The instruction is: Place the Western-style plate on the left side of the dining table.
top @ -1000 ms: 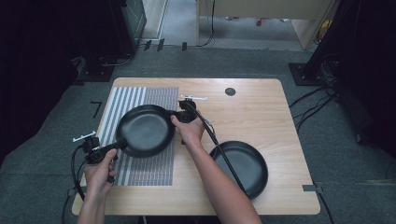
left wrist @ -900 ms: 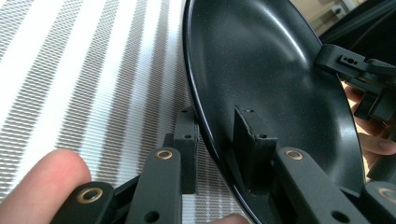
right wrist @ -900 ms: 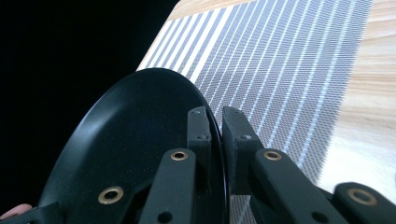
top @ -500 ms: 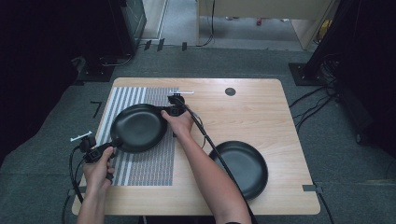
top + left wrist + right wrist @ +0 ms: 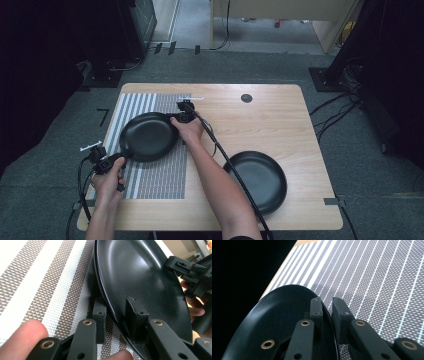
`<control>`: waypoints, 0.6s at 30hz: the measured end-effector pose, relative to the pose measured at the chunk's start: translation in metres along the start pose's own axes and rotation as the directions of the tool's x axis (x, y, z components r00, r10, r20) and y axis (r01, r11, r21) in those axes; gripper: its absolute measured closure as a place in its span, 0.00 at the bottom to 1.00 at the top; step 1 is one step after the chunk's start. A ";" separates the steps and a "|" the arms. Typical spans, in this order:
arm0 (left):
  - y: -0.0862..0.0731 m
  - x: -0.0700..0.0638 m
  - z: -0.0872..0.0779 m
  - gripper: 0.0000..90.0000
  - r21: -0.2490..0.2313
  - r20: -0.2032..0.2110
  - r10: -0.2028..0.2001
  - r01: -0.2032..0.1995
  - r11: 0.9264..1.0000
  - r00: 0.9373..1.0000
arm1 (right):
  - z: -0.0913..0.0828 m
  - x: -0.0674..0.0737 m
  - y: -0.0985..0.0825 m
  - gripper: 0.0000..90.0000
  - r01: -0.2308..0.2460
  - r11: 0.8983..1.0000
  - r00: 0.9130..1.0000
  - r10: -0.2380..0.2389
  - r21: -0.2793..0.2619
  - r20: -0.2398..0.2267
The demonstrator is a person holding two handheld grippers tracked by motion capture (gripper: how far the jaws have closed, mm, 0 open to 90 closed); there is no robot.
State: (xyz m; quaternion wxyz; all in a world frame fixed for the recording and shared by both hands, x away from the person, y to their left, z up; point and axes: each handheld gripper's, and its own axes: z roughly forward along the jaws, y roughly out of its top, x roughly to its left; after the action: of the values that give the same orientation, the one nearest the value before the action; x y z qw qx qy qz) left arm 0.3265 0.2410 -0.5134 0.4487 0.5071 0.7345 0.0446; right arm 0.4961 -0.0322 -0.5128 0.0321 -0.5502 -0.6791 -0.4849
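Black and glossy, the near pan (image 5: 257,180) sits alone on the bare wood at about five o'clock on the table (image 5: 280,107), well apart from both hands.

At about eight o'clock the left gripper (image 5: 111,161) is clamped on the rim of the second pan (image 5: 149,136); in the left gripper view one jaw lies inside the dish (image 5: 147,287) and the other under its edge, with the rim pinched between them. That pan rests over the striped placemat (image 5: 160,175), which covers the left part of the table from seven to eleven o'clock.

Farther off, at the pan's two o'clock edge, the right gripper (image 5: 181,118) holds the opposite rim. In the right gripper view its jaws straddle the pan's edge (image 5: 287,315), one inside and one outside, close together with the thin rim between them; they have just been easing slightly wider, though the pads look to be touching the rim. The right gripper's cable (image 5: 235,175) trails back toward six o'clock along the forearm.

Beyond the grippers, a small dark round disc (image 5: 246,98) is set in the wood at about one o'clock near the far edge.
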 end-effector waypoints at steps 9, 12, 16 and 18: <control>-0.002 -0.002 0.003 0.78 -0.006 -0.011 0.010 -0.010 1.000 1.000 | 0.004 -0.004 0.000 0.88 -0.013 1.000 1.000 0.013 0.003 0.009; -0.003 -0.004 0.002 0.70 -0.010 -0.003 0.024 -0.024 1.000 1.000 | 0.004 -0.003 0.000 0.87 -0.008 1.000 1.000 0.008 0.004 0.019; -0.003 -0.007 -0.001 0.60 -0.027 -0.024 0.069 -0.070 0.997 0.997 | 0.001 0.002 0.002 0.82 0.015 1.000 0.999 -0.015 -0.009 0.052; -0.001 -0.012 -0.005 0.56 -0.034 -0.051 0.106 -0.108 0.994 0.993 | -0.002 0.005 0.004 0.76 0.046 0.998 0.995 -0.043 -0.033 0.091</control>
State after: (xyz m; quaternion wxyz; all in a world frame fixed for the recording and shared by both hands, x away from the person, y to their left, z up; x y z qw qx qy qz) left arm 0.3236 0.2333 -0.5038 0.4368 0.5361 0.7161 0.0946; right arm 0.4968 -0.0304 -0.5065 -0.0190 -0.5565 -0.6835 -0.4720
